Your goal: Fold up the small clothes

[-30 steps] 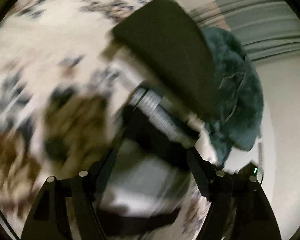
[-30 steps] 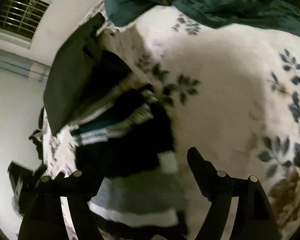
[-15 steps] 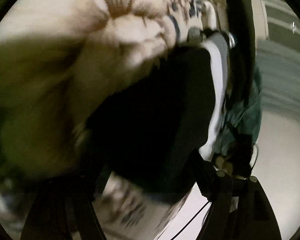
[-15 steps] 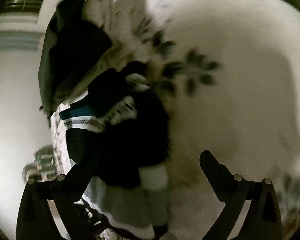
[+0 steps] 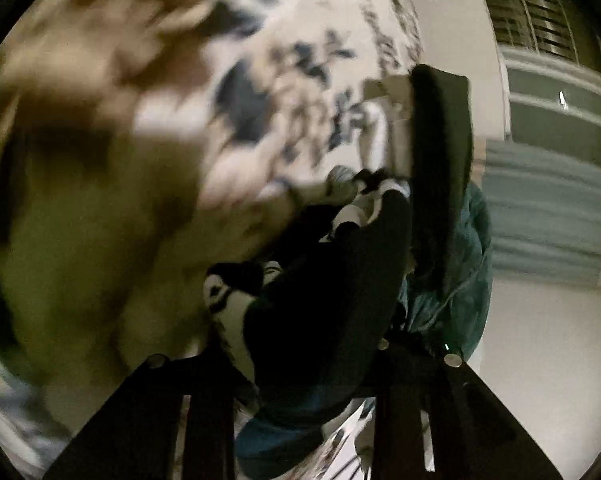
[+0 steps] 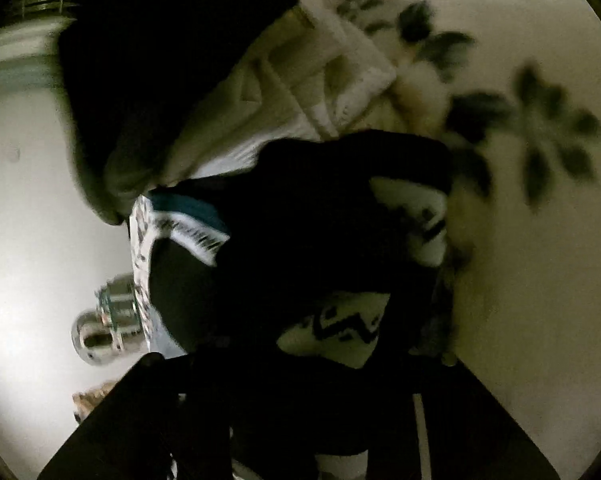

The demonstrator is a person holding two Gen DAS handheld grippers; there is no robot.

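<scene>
No basket or box shows in either view, only the floral bedspread that carries everything. My left claw has a black garment bunched between its fingers, though I cannot tell whether they truly pinch it. My right claw is buried in the same dark cloth; its state I cannot tell either. The garment is black with white patterned bands and a teal strip, crumpled beside a dark folded stack.
</scene>
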